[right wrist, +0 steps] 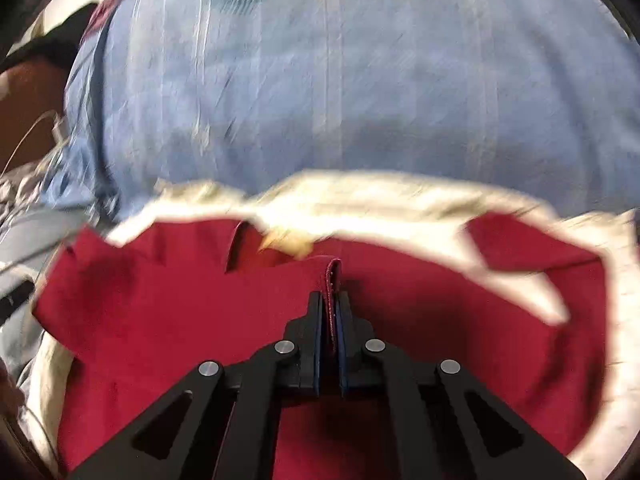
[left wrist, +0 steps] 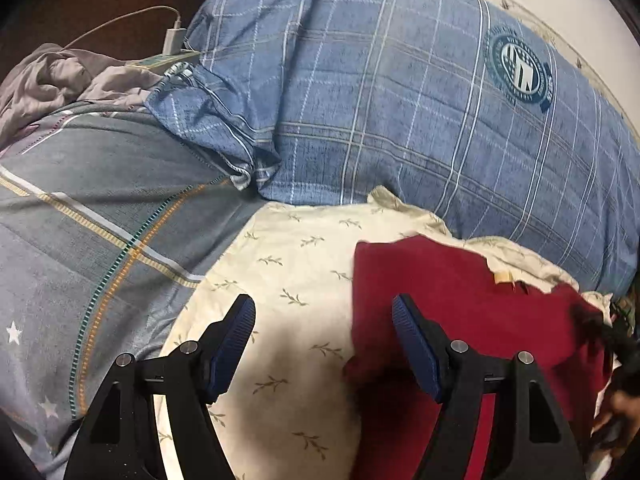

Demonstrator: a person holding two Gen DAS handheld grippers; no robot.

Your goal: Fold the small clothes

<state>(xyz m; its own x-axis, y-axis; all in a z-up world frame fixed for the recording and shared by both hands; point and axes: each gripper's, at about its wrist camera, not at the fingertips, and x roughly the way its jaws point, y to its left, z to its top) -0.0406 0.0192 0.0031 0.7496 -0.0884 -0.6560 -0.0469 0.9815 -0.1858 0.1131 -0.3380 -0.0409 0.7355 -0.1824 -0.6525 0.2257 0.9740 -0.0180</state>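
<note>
A small dark red garment (left wrist: 472, 308) lies on a cream cloth with a leaf print (left wrist: 288, 264). My left gripper (left wrist: 324, 312) is open above that cloth. Its right finger (left wrist: 416, 344) hangs over the garment's left edge, and nothing is between the pads. In the blurred right wrist view the red garment (right wrist: 160, 320) fills the lower half. My right gripper (right wrist: 330, 300) is shut on a raised hemmed fold of it (right wrist: 332, 276), which sticks up between the pads.
A big blue plaid pillow (left wrist: 400, 92) lies just behind the cream cloth. Grey striped bedding with stars (left wrist: 80, 240) spreads to the left. A white charger and cable (left wrist: 174, 38) and a crumpled grey cloth (left wrist: 52, 80) sit at the far left.
</note>
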